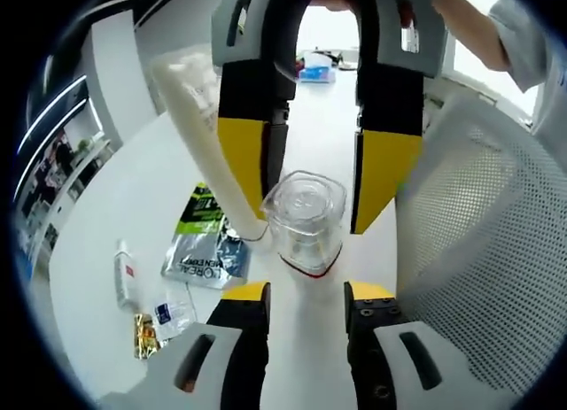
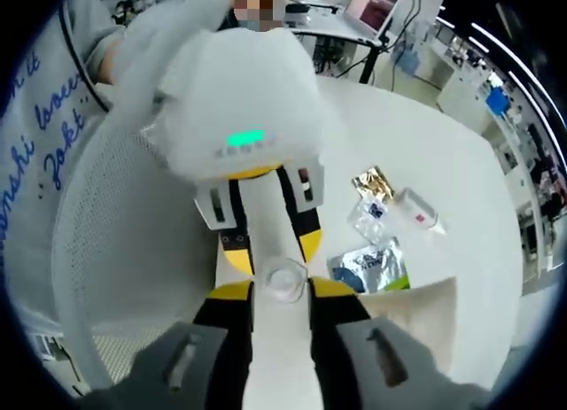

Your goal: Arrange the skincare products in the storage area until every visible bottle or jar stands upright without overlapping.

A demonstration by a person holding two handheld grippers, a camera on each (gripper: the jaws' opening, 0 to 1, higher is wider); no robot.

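One clear jar stands upright on the worktop; your left tongs and right tongs are both spread around it. Beside it: one cream tube, three sachets, one small bottle, one mesh basket.

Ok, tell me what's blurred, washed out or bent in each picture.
Left gripper view: the clear jar is sharp; the cream tube nearby is soft and pale; the far window is blown out; the mesh basket bulges from fisheye. Right gripper view: the left gripper body is blurred white with a green light; the table is overexposed and its edge curves.
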